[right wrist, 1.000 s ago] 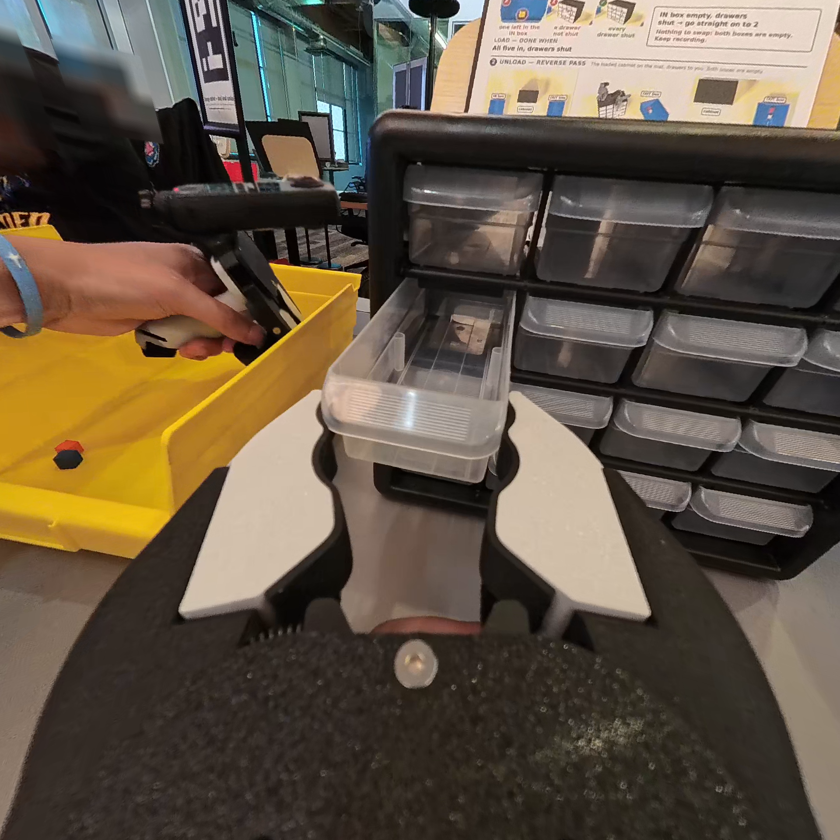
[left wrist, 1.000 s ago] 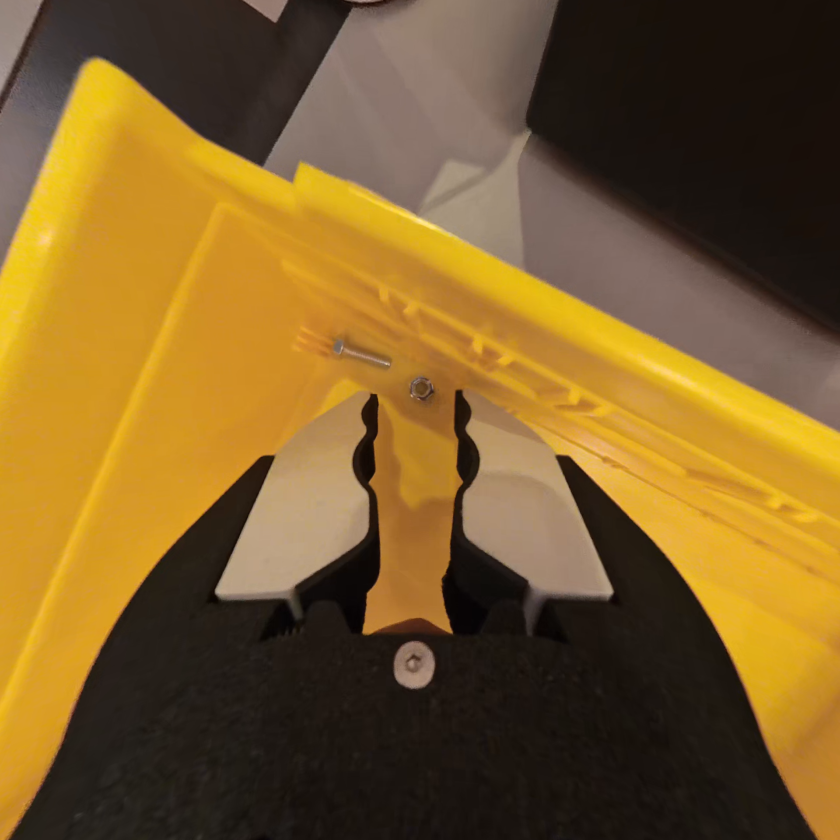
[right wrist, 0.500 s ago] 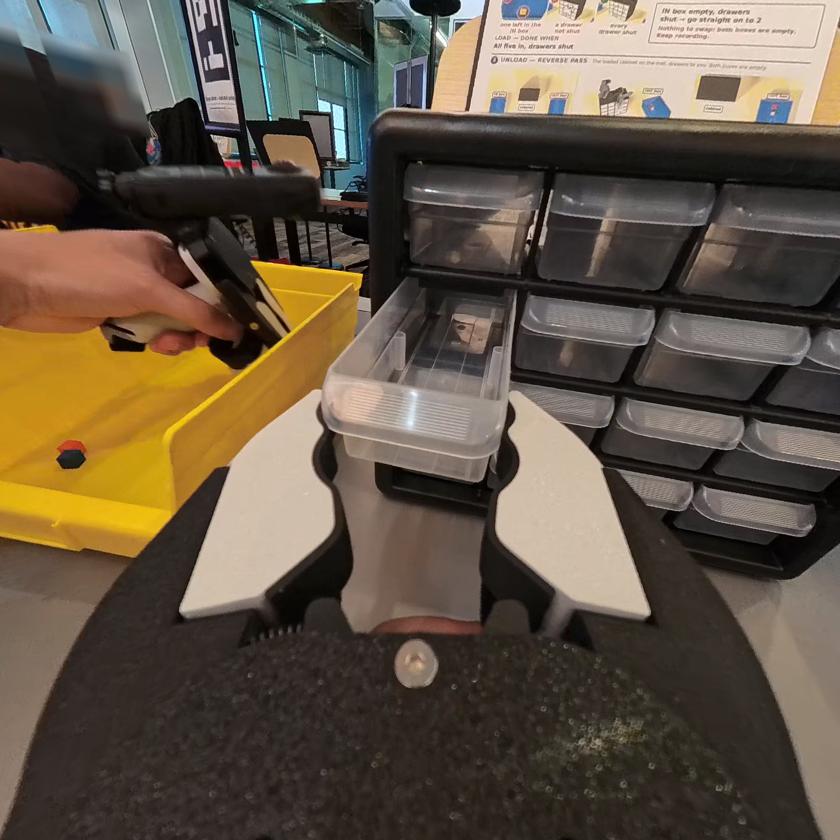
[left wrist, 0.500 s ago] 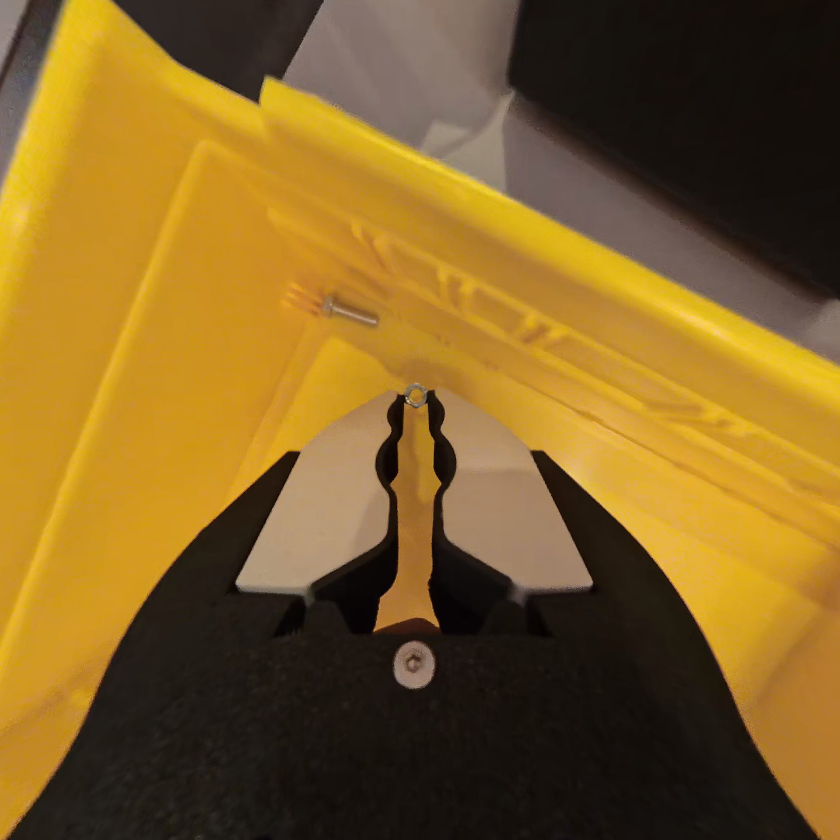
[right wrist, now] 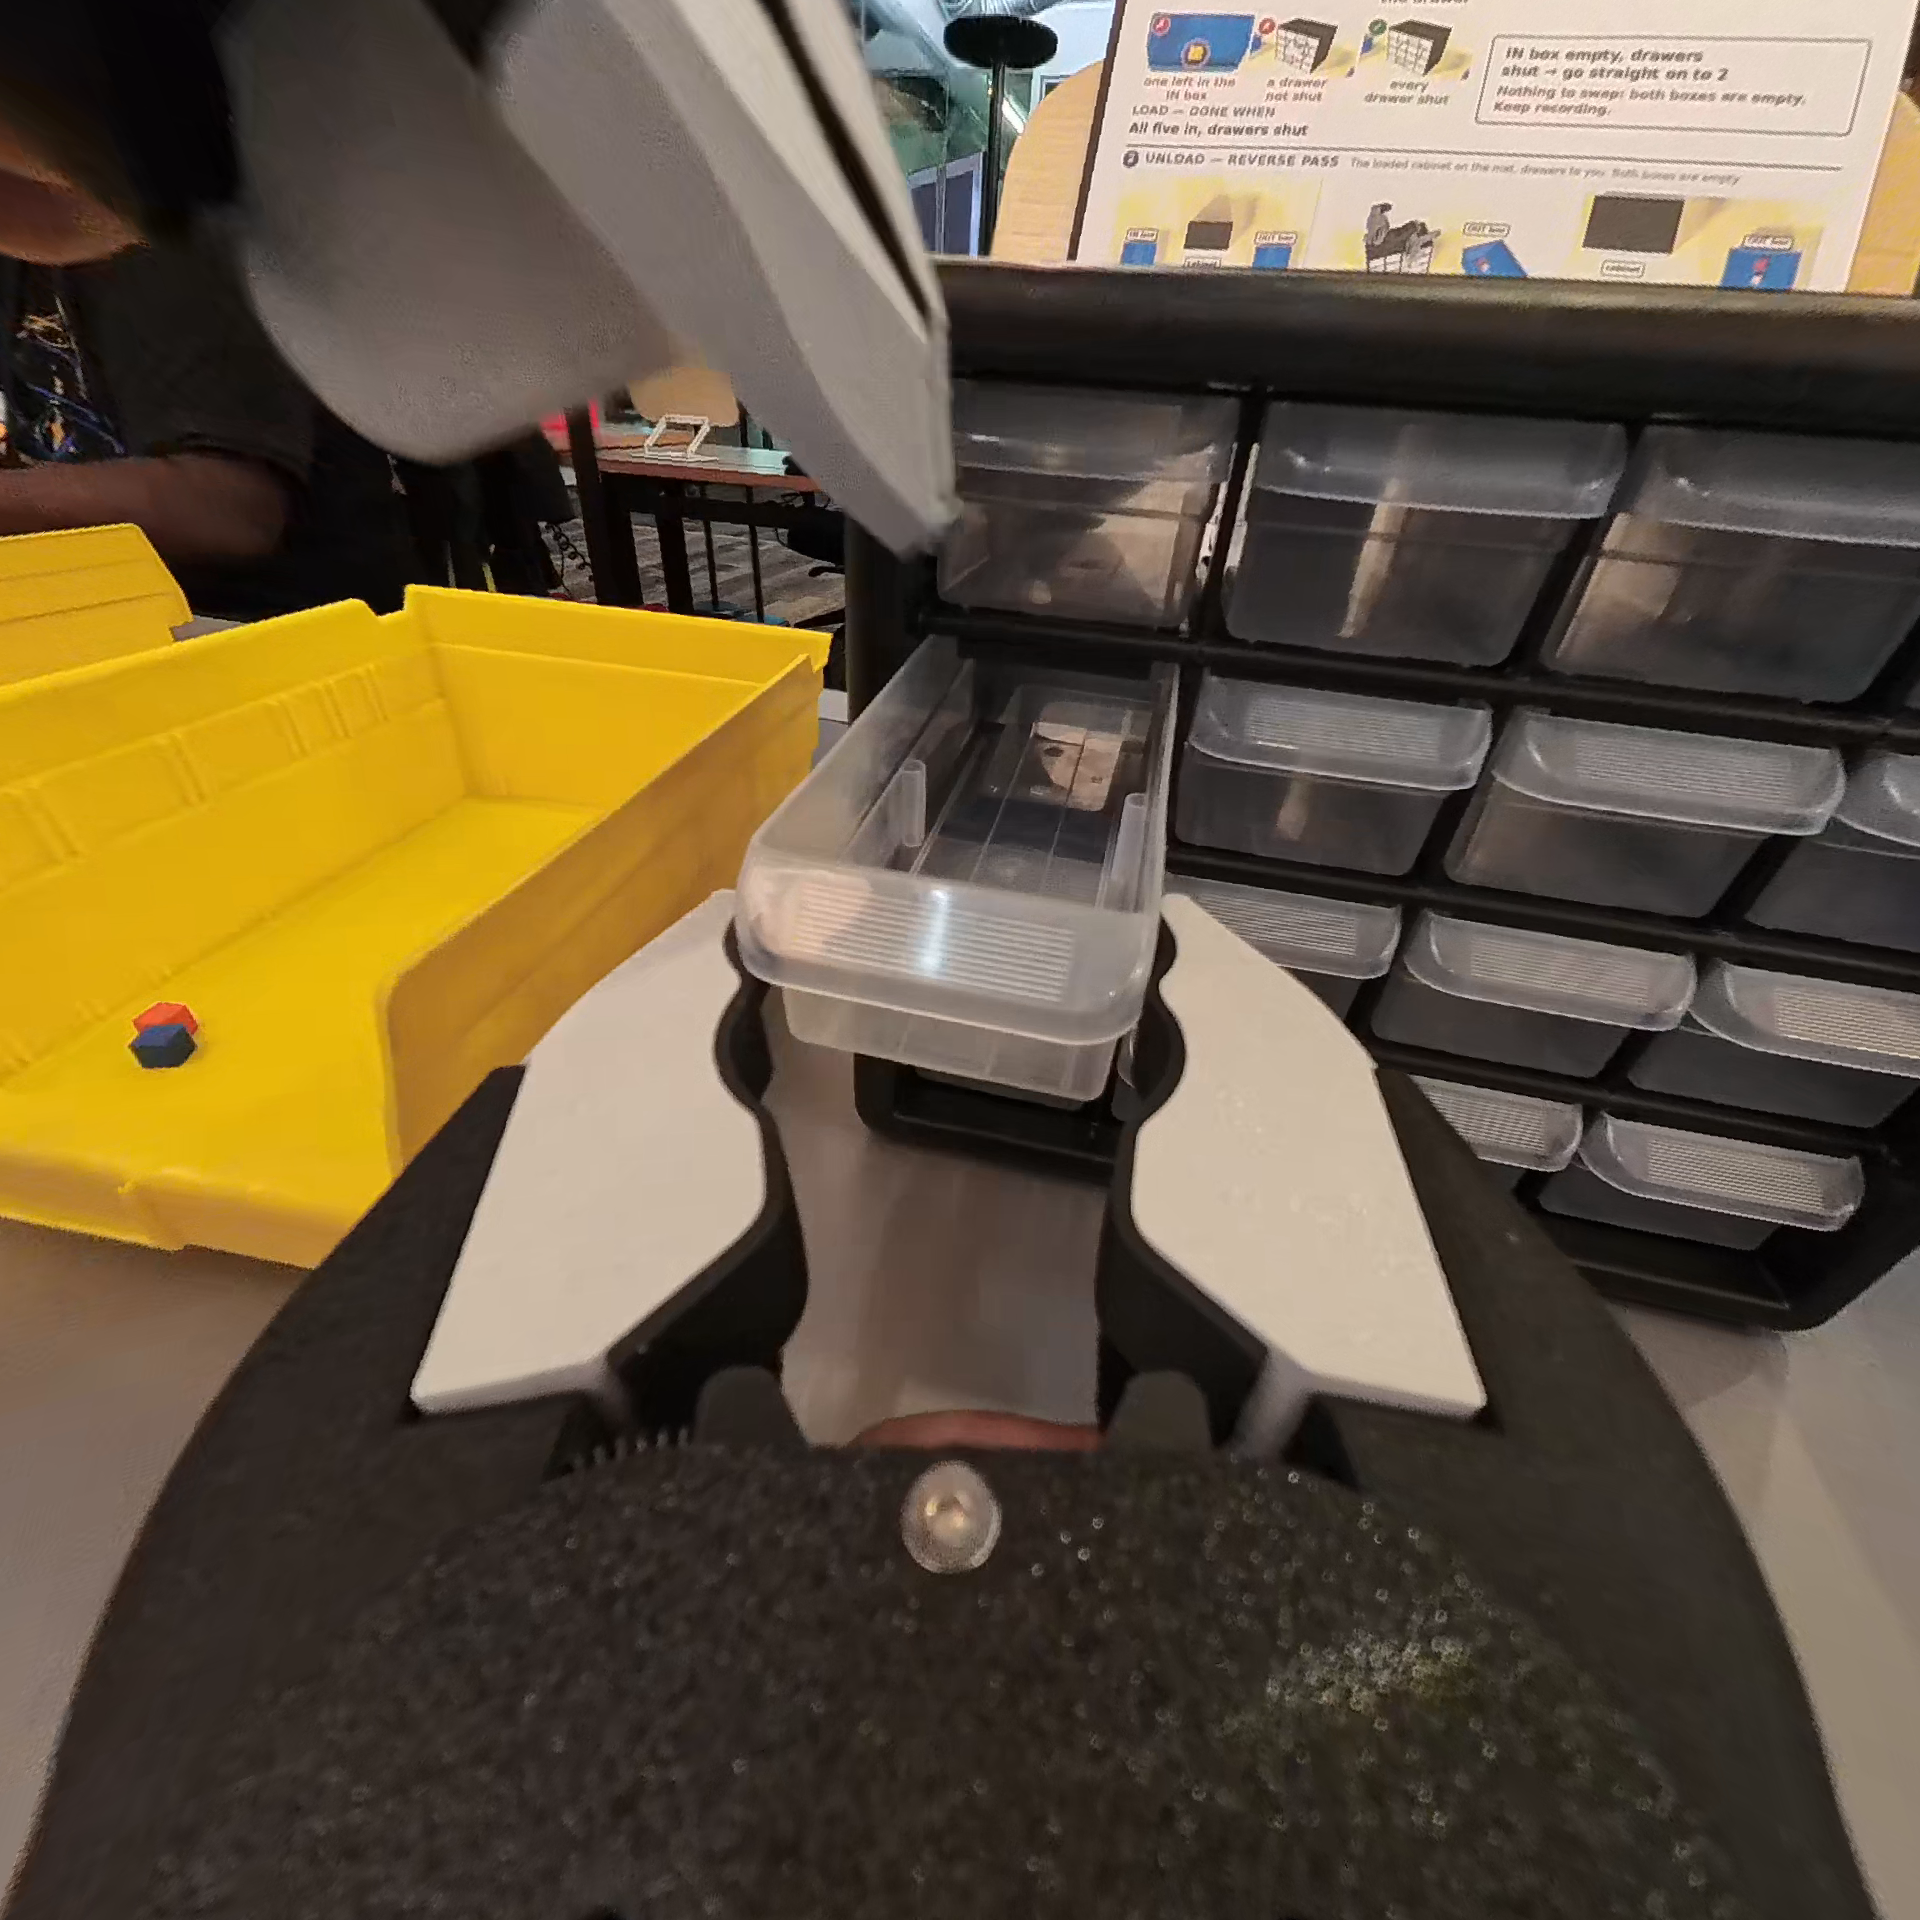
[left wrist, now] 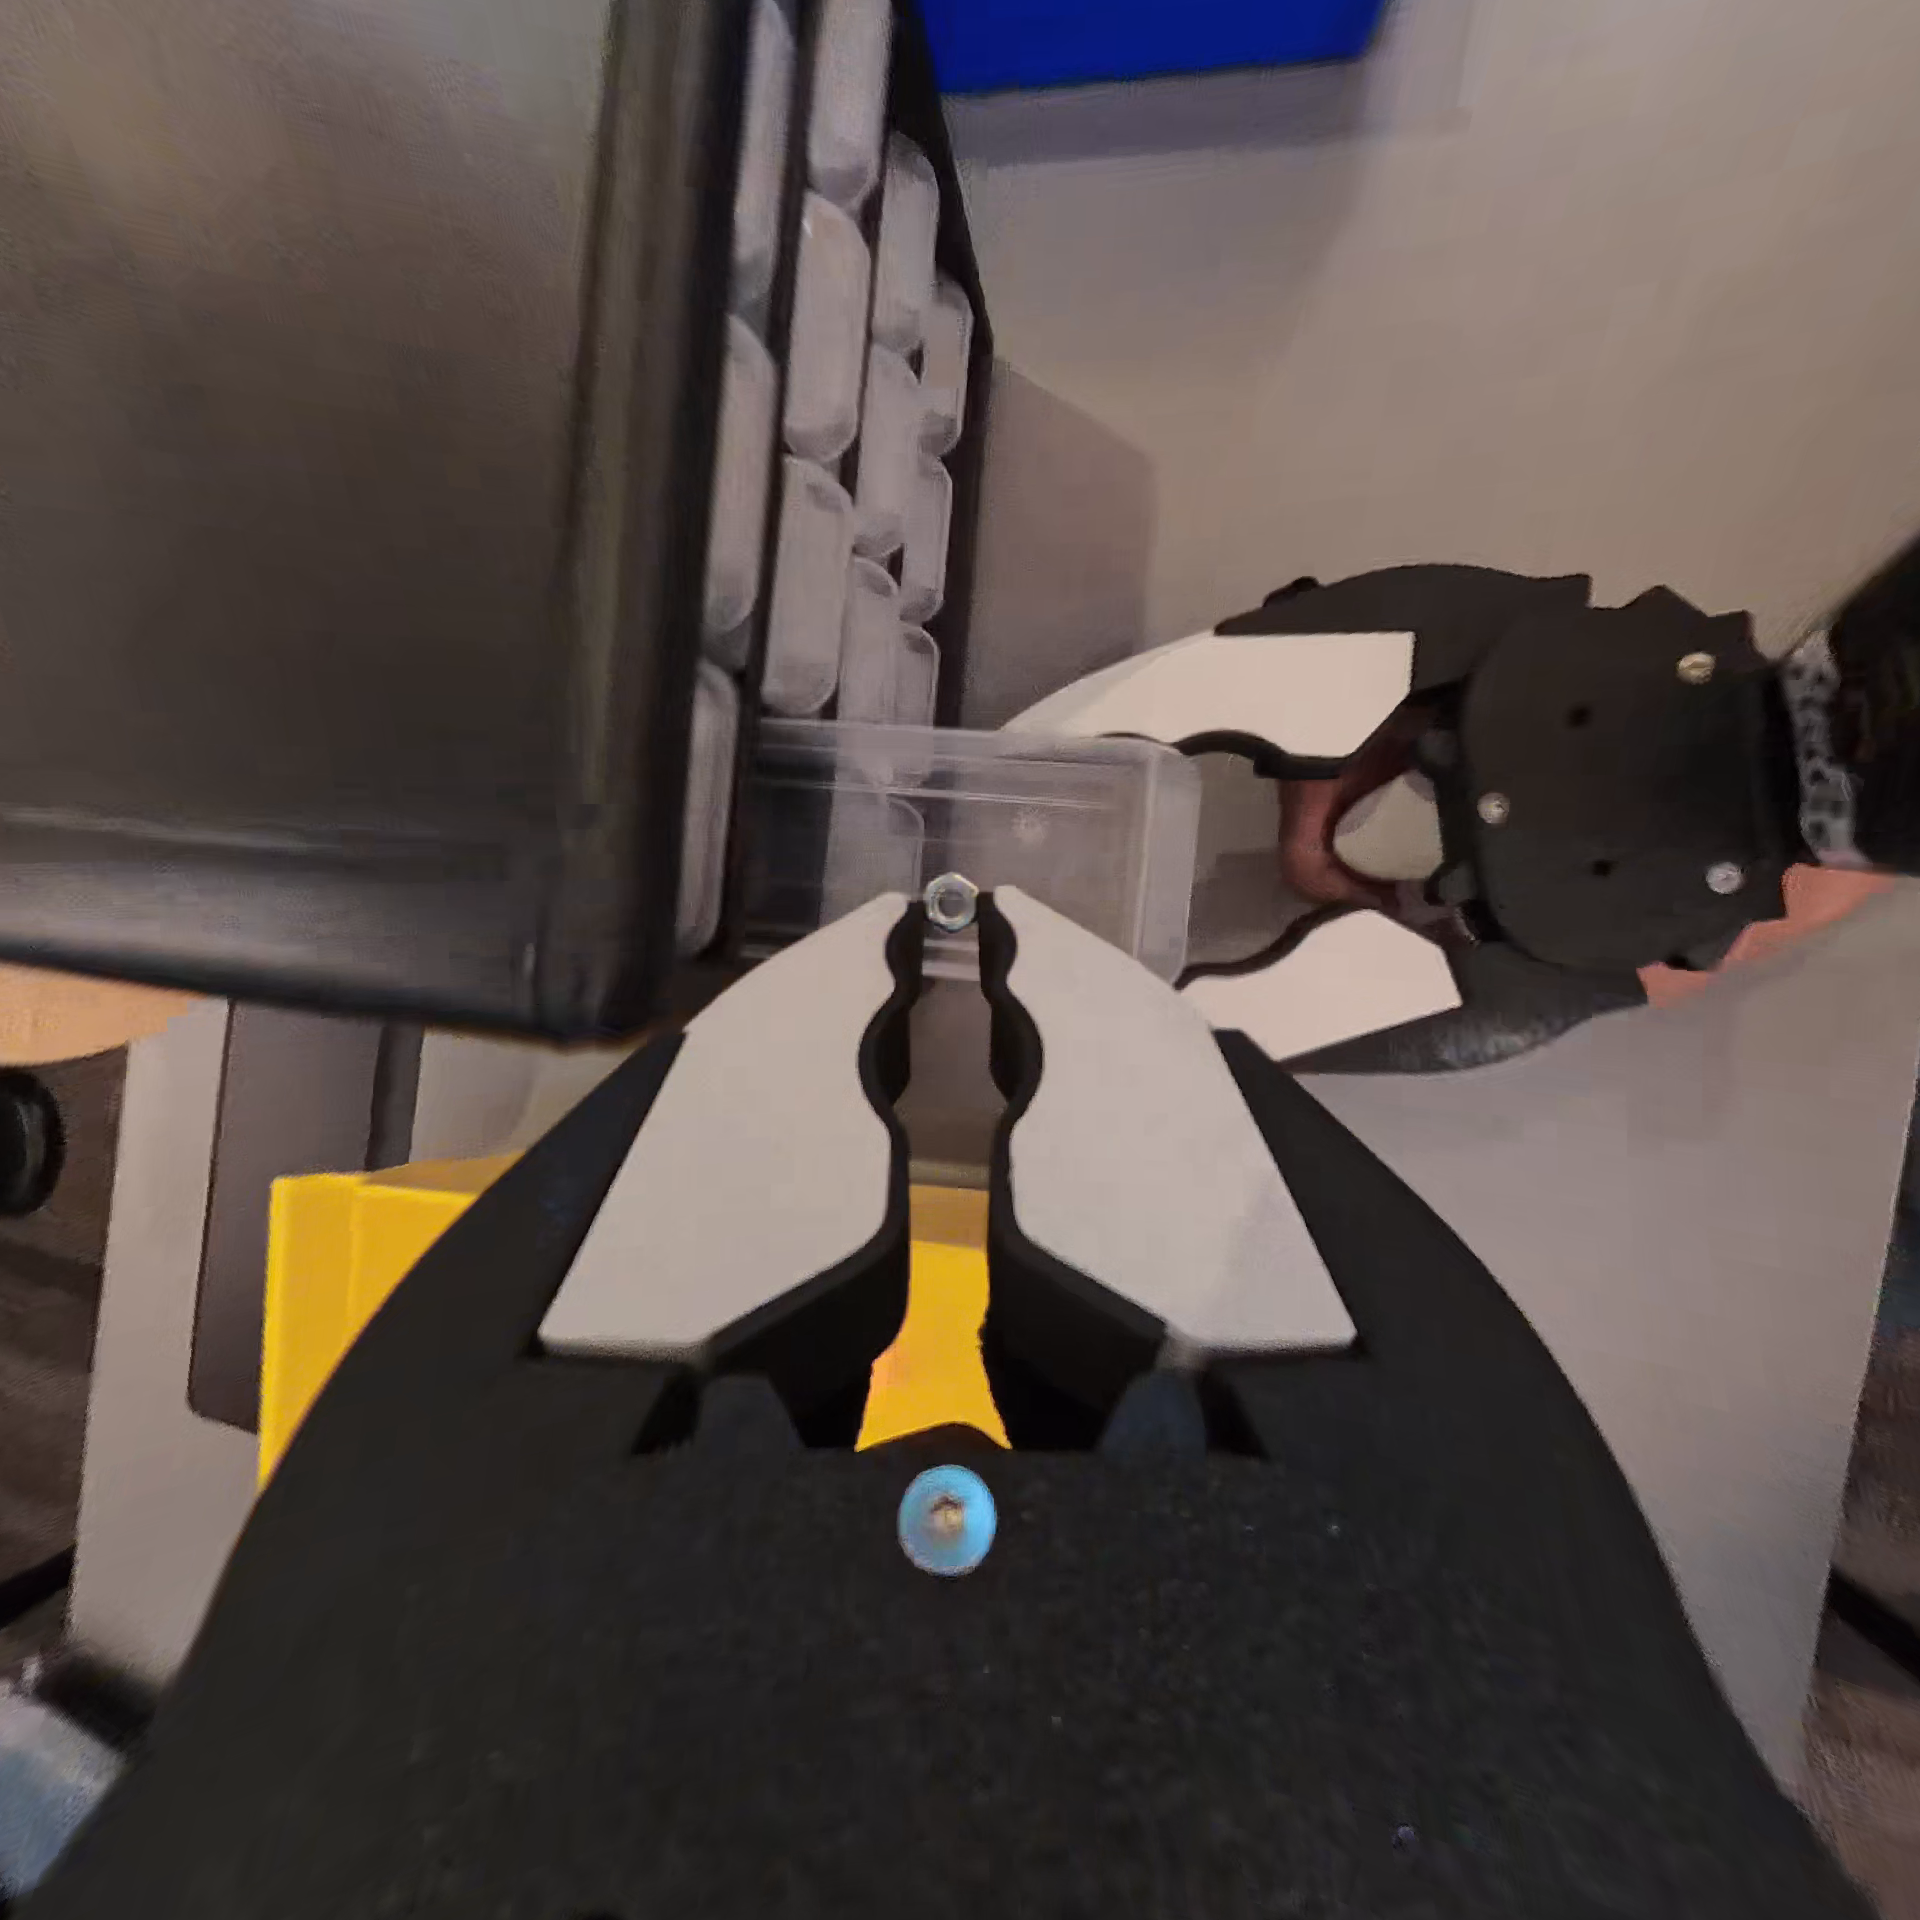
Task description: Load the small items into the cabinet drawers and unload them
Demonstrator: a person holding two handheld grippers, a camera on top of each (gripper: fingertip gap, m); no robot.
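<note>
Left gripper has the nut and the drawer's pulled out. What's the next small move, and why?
Probably carry the left gripper, shut on the nut, over the open drawer before releasing. The right gripper brackets the drawer's front, and the left fingertips appear above it.

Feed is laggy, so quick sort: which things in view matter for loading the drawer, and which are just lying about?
In play:
- left gripper pinching hex nut
- right gripper around open drawer
- cabinet
- yellow bin
- red-and-blue piece

Lying about:
- instruction poster
- second yellow bin

Black grippers, white fingers [left wrist: 758, 1132]
</note>
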